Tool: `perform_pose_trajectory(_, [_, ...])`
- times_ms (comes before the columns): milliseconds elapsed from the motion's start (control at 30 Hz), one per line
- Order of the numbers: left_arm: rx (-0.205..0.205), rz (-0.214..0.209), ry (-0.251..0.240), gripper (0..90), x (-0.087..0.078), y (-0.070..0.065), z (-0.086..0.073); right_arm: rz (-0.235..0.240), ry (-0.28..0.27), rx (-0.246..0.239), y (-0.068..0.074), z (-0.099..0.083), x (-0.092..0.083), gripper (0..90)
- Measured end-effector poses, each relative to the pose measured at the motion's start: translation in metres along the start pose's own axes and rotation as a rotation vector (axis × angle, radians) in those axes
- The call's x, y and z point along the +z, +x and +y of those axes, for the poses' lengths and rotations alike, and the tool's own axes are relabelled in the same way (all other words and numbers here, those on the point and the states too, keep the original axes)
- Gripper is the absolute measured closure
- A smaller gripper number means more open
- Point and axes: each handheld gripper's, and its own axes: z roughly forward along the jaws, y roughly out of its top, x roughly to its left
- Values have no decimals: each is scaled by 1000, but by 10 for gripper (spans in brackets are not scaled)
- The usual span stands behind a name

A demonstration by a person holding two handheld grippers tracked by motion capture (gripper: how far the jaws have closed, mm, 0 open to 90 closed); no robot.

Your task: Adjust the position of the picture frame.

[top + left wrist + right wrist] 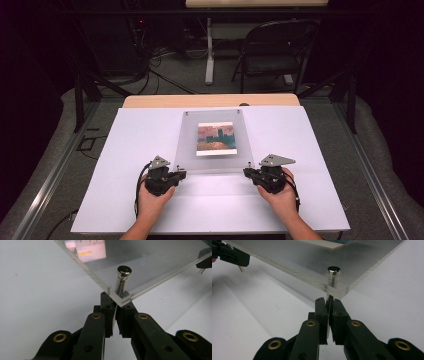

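A clear acrylic plate (pixel 212 142) with a small landscape picture (pixel 216 138) under it lies on the white board (pixel 125 150). A metal pin runs through each near corner. My left gripper (pixel 184 173) is at the near left corner, and in the left gripper view its jaws (pixel 115 302) are shut on the shaft of the pin (pixel 123 271) below the plate (pixel 150 262). My right gripper (pixel 246 172) is at the near right corner, its jaws (pixel 329 302) shut on the other pin (pixel 333 271) under the plate (pixel 294 257). Both near corners stand above the board.
The wooden table edge (pixel 210 100) shows behind the board. A black folding chair (pixel 275 50) and a white table leg (pixel 209 50) stand on the floor beyond, with cables (pixel 155 65) at the left. Metal rails (pixel 55 175) run along both sides.
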Motion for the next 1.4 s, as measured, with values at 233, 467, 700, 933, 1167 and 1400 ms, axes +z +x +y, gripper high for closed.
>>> perform_pose_trajectory(233, [8, 10, -11, 844, 2, 1, 12, 1, -9, 19, -8, 8, 3, 852])
perform_pose_trajectory(467, [-5, 19, -27, 846, 7, 5, 22, 1, -21, 54, -18, 19, 11, 852])
perform_pose_trajectory(700, [-2, 35, 11, 844, 15, 8, 12, -1, 7, 58, -16, 9, 19, 851])
perform_pose_trajectory(933, [10, 46, 17, 845, 17, 8, 9, -8, 19, 55, -16, 5, 23, 851])
perform_pose_trajectory(1167, [5, 50, 20, 844, 20, 11, 9, -10, 28, 45, -18, 6, 28, 851])
perform_pose_trajectory(1400, [0, 53, 31, 841, 21, 13, 8, -10, 31, 43, -18, 4, 31, 851])
